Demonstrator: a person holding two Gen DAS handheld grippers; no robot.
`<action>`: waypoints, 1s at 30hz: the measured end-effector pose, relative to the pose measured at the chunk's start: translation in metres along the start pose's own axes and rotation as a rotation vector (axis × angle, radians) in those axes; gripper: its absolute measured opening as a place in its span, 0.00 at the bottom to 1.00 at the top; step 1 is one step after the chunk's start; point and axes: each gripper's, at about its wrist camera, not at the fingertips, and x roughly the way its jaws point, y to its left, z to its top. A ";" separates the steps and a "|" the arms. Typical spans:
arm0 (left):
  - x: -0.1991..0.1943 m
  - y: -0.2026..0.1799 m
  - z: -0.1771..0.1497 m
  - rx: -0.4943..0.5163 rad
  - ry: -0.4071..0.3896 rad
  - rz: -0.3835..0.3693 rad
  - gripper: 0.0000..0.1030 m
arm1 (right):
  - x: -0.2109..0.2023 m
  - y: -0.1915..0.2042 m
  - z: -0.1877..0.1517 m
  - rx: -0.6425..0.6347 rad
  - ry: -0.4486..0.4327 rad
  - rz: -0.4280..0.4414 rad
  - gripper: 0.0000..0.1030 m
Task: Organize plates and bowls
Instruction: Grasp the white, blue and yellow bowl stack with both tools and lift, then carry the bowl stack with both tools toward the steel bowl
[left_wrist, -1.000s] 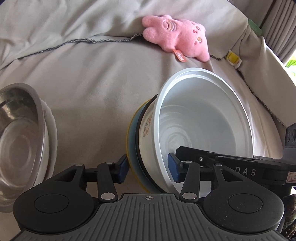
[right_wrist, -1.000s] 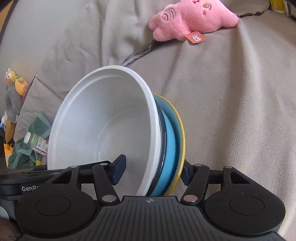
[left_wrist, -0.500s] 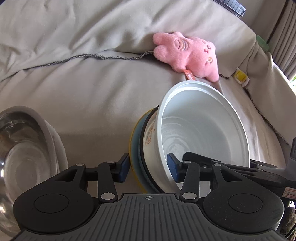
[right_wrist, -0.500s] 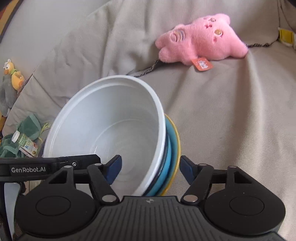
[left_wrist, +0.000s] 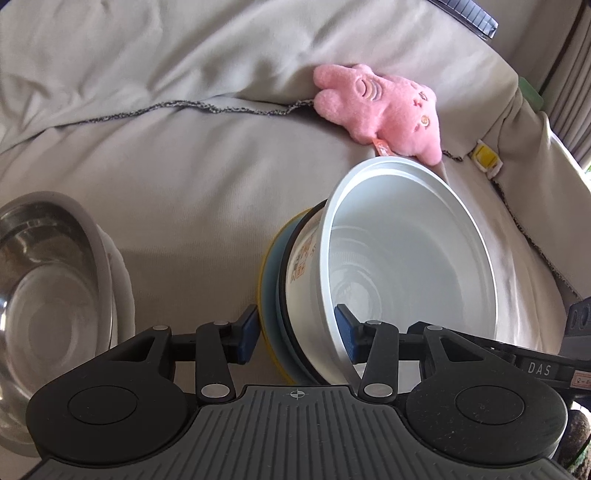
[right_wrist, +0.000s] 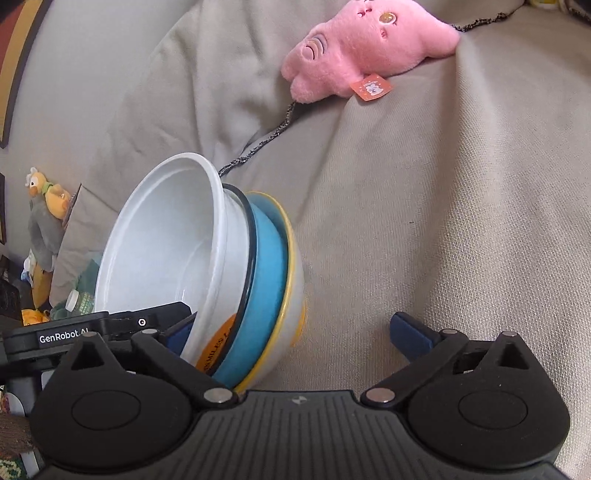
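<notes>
A nested stack of bowls is tilted on its side over the beige couch: a white bowl (left_wrist: 410, 266) sits inside a blue bowl (right_wrist: 266, 280) and a yellow-rimmed bowl (right_wrist: 291, 295). My left gripper (left_wrist: 295, 334) is shut on the stack's rim, one finger inside the white bowl, one outside. My right gripper (right_wrist: 295, 332) is open; the stack lies against its left finger and its right finger stands apart. A steel bowl (left_wrist: 40, 291) rests on a white plate (left_wrist: 123, 280) at the left.
A pink plush toy (left_wrist: 384, 110) lies at the back of the couch; it also shows in the right wrist view (right_wrist: 362, 51). A yellow clip (left_wrist: 487, 158) sits on the right cushion. Plush toys (right_wrist: 46, 206) and a bottle (right_wrist: 79, 302) lie beyond the couch's left end.
My right gripper has opened and let go of the stack. The left gripper still holds the stack, which has tilted and shifted left in the right wrist view.
</notes>
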 end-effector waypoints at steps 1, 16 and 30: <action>-0.001 0.001 -0.001 -0.009 -0.002 -0.003 0.46 | 0.000 -0.001 -0.001 0.012 -0.007 0.003 1.00; 0.003 0.005 -0.004 -0.022 0.030 0.016 0.32 | 0.030 -0.009 -0.001 0.122 0.207 0.303 1.00; -0.002 -0.008 -0.003 0.018 0.014 0.073 0.34 | -0.027 0.052 0.025 -0.324 -0.188 -0.233 0.72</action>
